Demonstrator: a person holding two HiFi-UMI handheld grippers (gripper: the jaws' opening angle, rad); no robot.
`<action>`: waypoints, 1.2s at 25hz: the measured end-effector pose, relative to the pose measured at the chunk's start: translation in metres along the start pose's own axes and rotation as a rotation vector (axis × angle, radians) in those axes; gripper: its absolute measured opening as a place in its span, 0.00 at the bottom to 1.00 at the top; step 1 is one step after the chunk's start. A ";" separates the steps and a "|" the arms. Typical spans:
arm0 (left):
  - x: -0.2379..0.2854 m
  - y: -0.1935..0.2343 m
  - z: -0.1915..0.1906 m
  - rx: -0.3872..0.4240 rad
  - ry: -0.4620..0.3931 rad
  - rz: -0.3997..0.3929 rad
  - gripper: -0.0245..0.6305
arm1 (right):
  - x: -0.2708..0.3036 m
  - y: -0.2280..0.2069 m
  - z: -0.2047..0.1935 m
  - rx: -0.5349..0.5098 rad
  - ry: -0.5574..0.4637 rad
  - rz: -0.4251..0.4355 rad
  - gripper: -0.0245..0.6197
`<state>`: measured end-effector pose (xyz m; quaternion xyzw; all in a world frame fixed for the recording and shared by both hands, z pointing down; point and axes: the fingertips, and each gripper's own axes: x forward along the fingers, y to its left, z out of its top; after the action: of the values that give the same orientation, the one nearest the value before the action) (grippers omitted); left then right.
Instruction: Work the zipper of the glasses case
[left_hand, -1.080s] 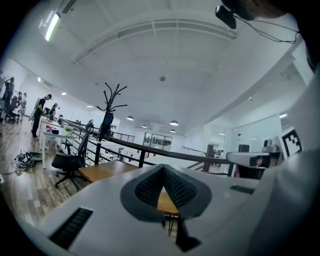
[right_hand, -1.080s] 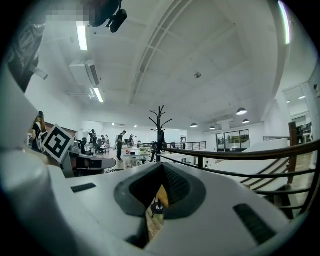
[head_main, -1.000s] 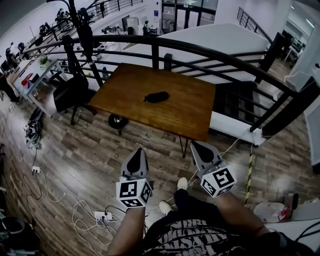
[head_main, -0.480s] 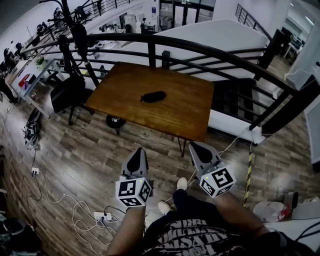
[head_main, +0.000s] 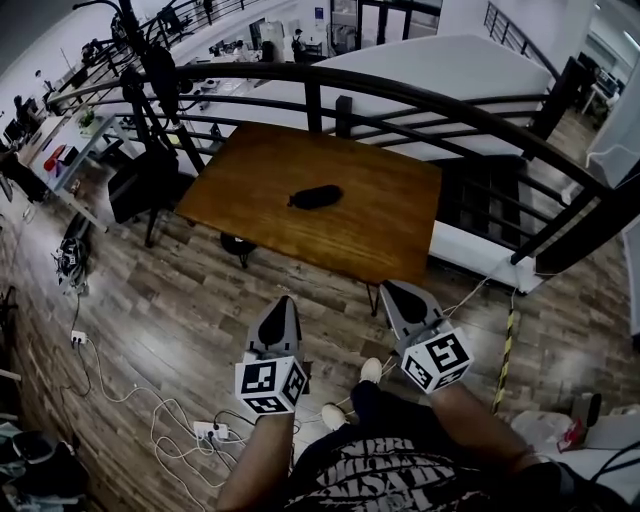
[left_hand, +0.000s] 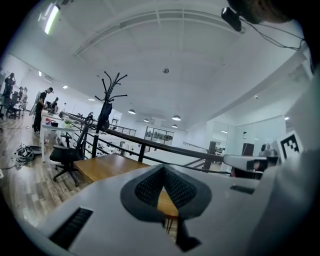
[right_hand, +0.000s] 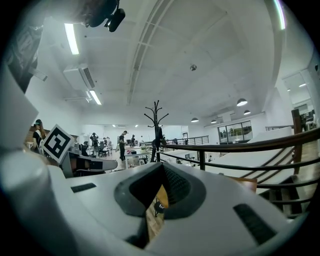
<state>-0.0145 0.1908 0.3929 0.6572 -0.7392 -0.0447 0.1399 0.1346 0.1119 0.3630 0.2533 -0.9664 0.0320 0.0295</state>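
Note:
A black oblong glasses case (head_main: 314, 196) lies alone near the middle of a brown wooden table (head_main: 390, 230), well ahead of me. My two grippers are held low, close to my body and short of the table's near edge. The left gripper (head_main: 282, 304) points forward with its jaws together and nothing between them; its tips (left_hand: 162, 168) meet above the table top. My right gripper (head_main: 393, 291) is likewise shut and empty, its tips (right_hand: 161, 168) touching. The case does not show in either gripper view.
A dark curved railing (head_main: 400, 92) runs behind the table. At the left stand a coat rack (head_main: 150, 60) and an office chair (head_main: 140, 185). Cables and a power strip (head_main: 205, 431) lie on the wood floor to my left. A yellow-black striped pole (head_main: 505, 355) stands at the right.
The table and case sit slightly differently in the head view as it shifts. Both grippers stay shut and in nearly the same place.

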 end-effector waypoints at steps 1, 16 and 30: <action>0.005 0.003 0.000 -0.001 0.002 0.007 0.04 | 0.005 -0.003 0.000 -0.001 0.001 0.004 0.03; 0.104 0.017 0.007 -0.007 0.029 0.044 0.04 | 0.080 -0.079 -0.003 0.016 0.021 0.043 0.03; 0.166 -0.012 0.036 0.047 -0.010 0.089 0.04 | 0.111 -0.145 0.026 0.014 -0.034 0.105 0.03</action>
<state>-0.0285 0.0218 0.3799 0.6264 -0.7694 -0.0245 0.1227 0.1085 -0.0700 0.3523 0.2031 -0.9785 0.0359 0.0096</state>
